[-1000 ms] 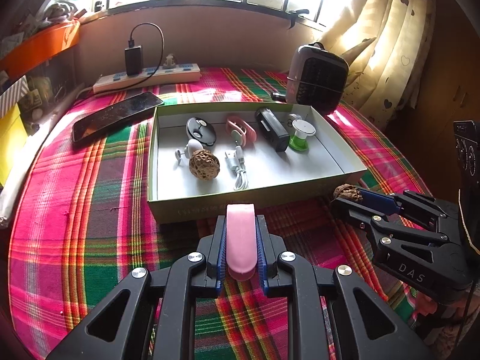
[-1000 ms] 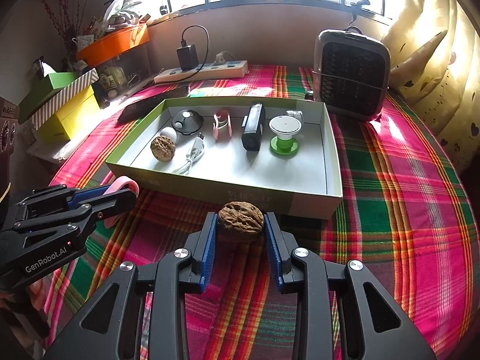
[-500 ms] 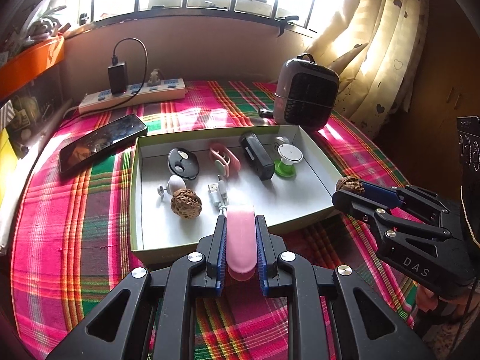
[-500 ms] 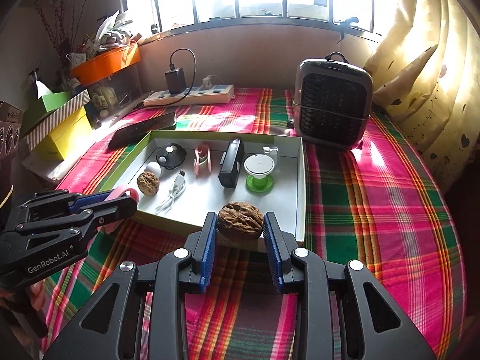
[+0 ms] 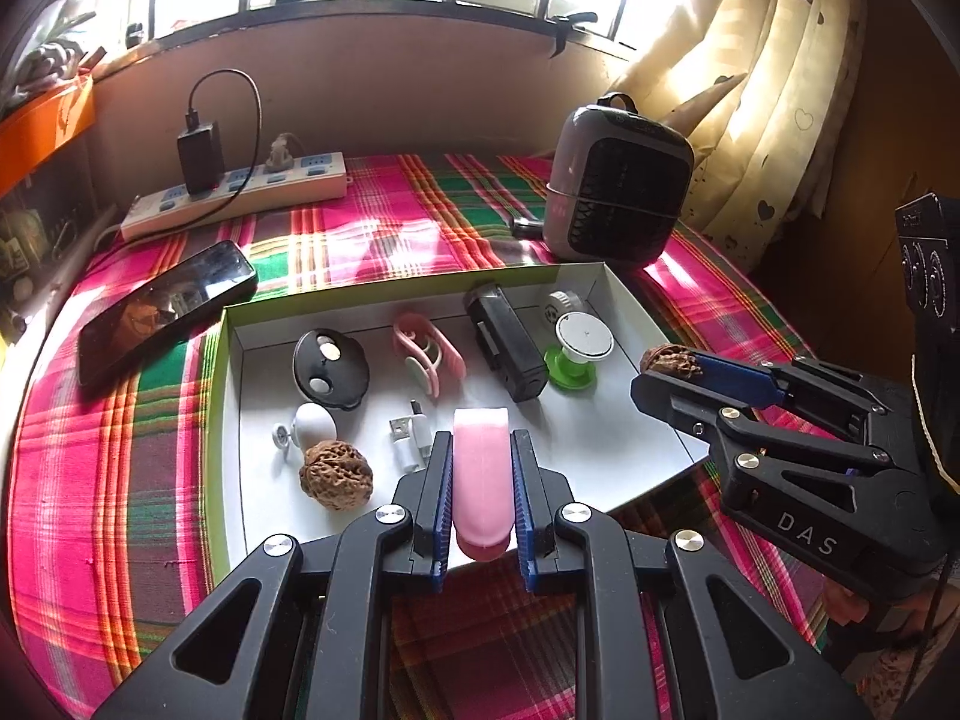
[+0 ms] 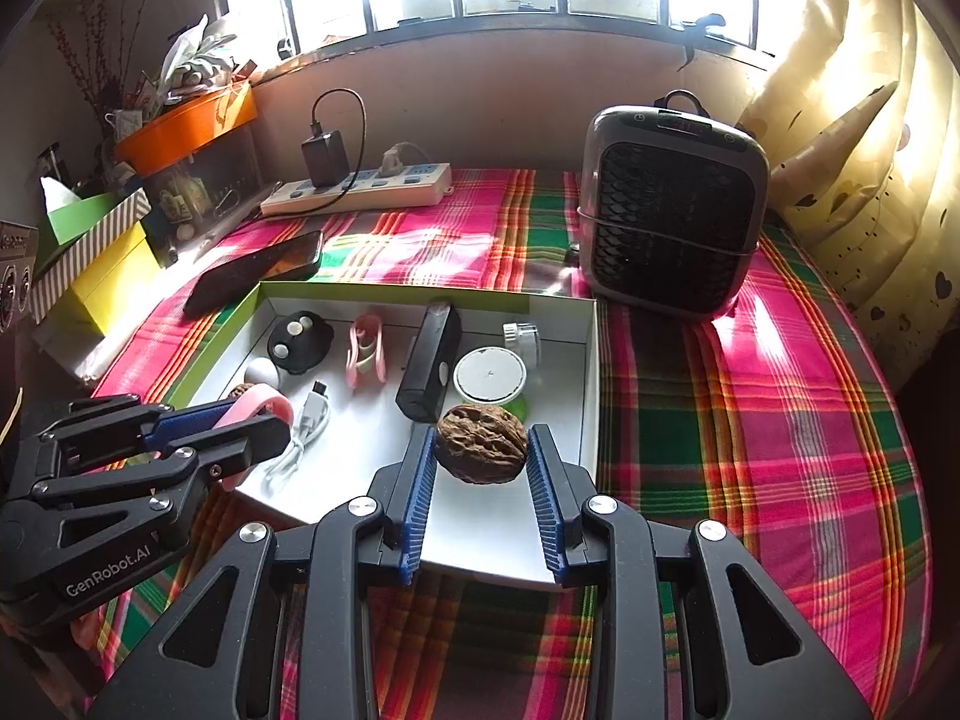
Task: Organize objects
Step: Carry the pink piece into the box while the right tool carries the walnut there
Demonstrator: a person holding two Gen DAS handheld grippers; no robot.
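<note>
Your left gripper (image 5: 481, 483) is clamped on a pink band (image 5: 482, 477): the band stands on edge between the blue pads, its rounded end poking out toward you below them and its flat top rising past the fingertips. Seen from the right wrist, it shows as a pink loop sticking out beyond the black fingers, over the near left corner of the box (image 6: 591, 360).

Your right gripper (image 6: 482, 462) is closed on a walnut (image 6: 482, 443), pinched near the fingertips with a blue pad against each side (the pads grip only its lower half). It hangs above the white floor of the box, just in front of the green-based round stand (image 6: 491, 377).

Inside the box lie a second walnut (image 5: 336, 475) at the near left, a white cable (image 5: 411, 437) beside it, a small white knob (image 5: 312, 423), a black oval case (image 5: 329, 367), a pink clip (image 5: 427, 354) and a black rectangular device (image 5: 505, 341). Whether the held band touches the cable is unclear from this angle.

Beyond the box, on the plaid cloth (image 6: 750, 420), sit a phone (image 5: 162, 311), a power strip (image 5: 240, 195) and a small heater (image 6: 669, 204).
</note>
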